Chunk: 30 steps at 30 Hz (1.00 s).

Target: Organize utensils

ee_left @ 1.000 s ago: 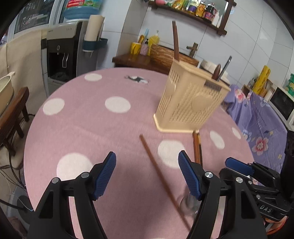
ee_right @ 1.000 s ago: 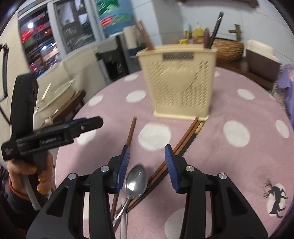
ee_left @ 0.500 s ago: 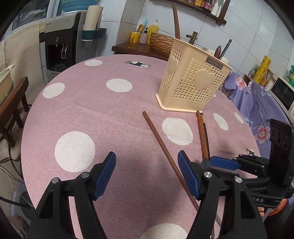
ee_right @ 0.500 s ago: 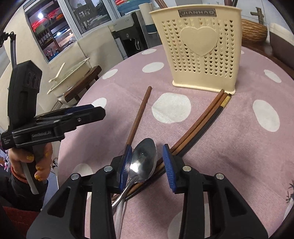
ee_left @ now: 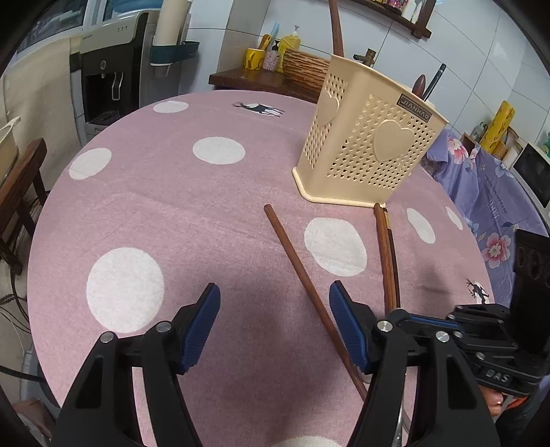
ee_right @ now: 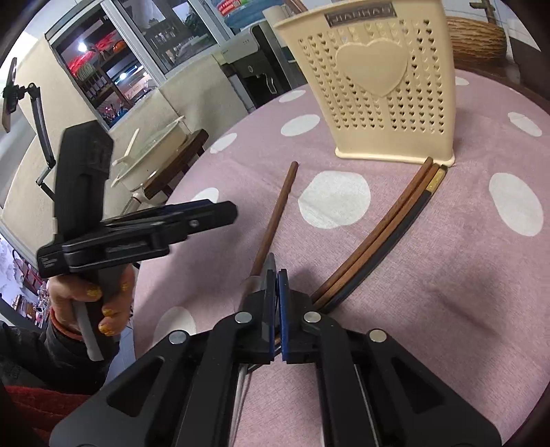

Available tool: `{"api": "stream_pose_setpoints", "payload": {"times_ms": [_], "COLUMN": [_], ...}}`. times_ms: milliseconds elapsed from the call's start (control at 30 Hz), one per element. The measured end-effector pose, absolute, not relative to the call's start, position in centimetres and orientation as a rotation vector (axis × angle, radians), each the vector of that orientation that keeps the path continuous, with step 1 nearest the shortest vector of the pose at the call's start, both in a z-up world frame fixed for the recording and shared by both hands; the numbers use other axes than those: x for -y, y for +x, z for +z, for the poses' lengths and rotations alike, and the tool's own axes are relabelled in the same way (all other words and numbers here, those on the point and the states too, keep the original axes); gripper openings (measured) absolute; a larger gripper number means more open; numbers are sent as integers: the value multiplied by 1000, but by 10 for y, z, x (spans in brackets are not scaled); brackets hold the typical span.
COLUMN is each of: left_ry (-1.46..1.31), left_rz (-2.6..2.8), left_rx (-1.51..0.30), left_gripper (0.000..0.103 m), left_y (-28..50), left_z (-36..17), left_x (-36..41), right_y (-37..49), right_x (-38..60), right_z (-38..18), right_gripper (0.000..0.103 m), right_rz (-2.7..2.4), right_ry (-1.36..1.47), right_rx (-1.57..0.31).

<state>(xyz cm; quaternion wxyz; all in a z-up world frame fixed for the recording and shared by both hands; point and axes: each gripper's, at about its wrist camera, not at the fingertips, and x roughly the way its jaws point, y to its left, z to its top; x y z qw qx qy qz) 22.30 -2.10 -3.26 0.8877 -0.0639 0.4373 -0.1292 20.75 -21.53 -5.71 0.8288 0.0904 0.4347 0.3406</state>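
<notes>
Right gripper [ee_right: 277,275]: blue pads pressed together, pinching the spoon [ee_right: 270,263] edge-on; a thin grey sliver of the bowl shows just above the left pad, and the metal handle runs back beneath the gripper body. The pads sit low over the pink polka-dot tablecloth [ee_right: 429,292].

Left gripper [ee_left: 273,302]: jaws spread and closing, nothing between the pads, only bare cloth. In the right wrist view it hangs to the left of the right gripper, held in a hand [ee_right: 87,299] with yellow-painted nails.

Immediately left of the right gripper's pads: a single brown chopstick [ee_right: 275,220] lying flat, running away toward the holder. In the left wrist view it passes just beside the left gripper's right pad.

Immediately right of the pads: a bundle of chopsticks [ee_right: 385,227], two brown and one dark with a gold band, lying side by side, far tips at the holder's base.

Beyond, ahead of both grippers: cream perforated utensil holder [ee_right: 385,89], upright, heart on its face. Utensil handles [ee_left: 335,29] stand out of its top.
</notes>
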Motion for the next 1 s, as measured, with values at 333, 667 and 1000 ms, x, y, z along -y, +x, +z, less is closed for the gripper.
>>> {"api": "stream_pose_setpoints", "payload": {"times_ms": [333, 667, 1000], "left_ry": [-78, -7, -96], "left_rz": [-257, -196, -187], "left_rx": [-963, -1001, -1007], "left_gripper": [41, 14, 10], "left_y": [258, 279, 285], "left_z": [-35, -49, -49], "left_x": [44, 63, 53], "right_y": [176, 159, 160], "right_x": [229, 236, 236], "right_z": [-3, 24, 23], "right_gripper": [2, 2, 2], "right_rz": [588, 401, 365], "right_ry": [166, 86, 95], "right_rx": [-736, -583, -569]}}
